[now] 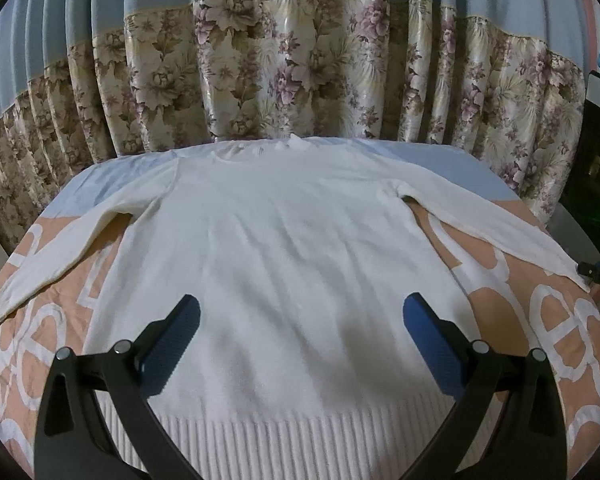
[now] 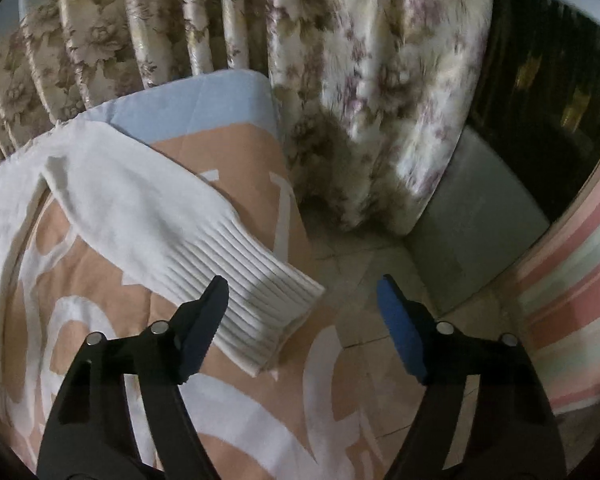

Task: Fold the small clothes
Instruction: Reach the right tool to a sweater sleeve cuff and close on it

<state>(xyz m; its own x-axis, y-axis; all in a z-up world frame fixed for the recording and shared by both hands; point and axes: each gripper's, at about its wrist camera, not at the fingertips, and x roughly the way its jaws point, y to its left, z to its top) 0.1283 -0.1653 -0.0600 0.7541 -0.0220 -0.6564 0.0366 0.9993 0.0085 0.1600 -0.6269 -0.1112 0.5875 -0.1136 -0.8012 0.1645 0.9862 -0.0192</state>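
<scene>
Sweater (image 1: 284, 240) lies flat on the bed (image 1: 540, 320), sleeves spread wide, ready for folding. Left tool (image 1: 300, 320) hovers open over the hem, gripping nothing. Right tool (image 2: 302, 304), open and empty, lines up on the ribbed cuff (image 2: 268, 304) at the bed's edge, likely to fold that sleeve inward.

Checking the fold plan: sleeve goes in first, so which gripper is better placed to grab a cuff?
Right. The right gripper is open, with the ribbed cuff lying just ahead of its fingertips. The left gripper, also open, hangs over the sweater body, both cuffs far off to its sides.
</scene>
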